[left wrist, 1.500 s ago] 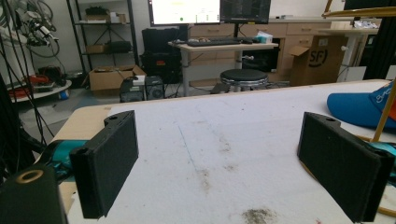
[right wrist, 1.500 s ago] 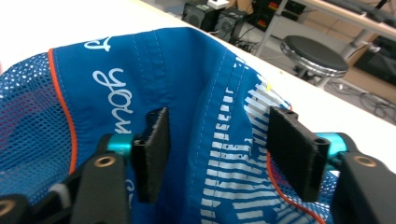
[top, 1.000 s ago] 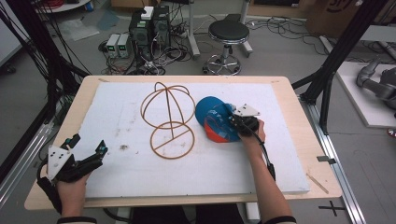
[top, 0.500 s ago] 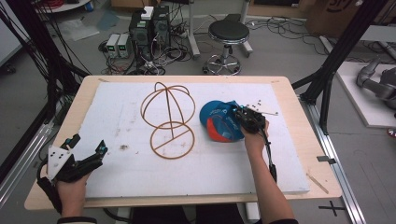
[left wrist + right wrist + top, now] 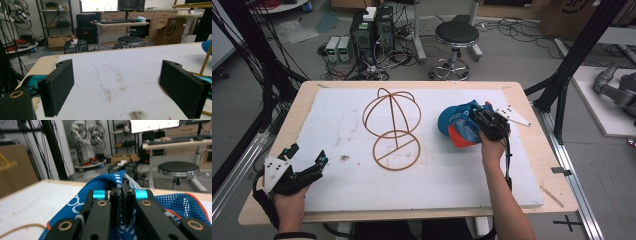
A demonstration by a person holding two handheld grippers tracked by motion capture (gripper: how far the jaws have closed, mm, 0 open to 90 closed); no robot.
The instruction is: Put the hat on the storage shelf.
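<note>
- Right gripper [image 5: 486,119], right of centre on the white table cover [image 5: 342,130]: jaws pressed together on a fold of the blue mesh cap [image 5: 457,125]; the right gripper view confirms fabric pinched between them.
- Blue mesh cap [image 5: 105,187]: orange trim, bunched under the gripper, just right of the wire stand [image 5: 393,127].
- Wire stand: a dome frame over a ring base, centre of the table, apart from both grippers.
- Left gripper [image 5: 304,162], near left corner: jaws spread wide, holding nothing, over bare stained cover.
</note>
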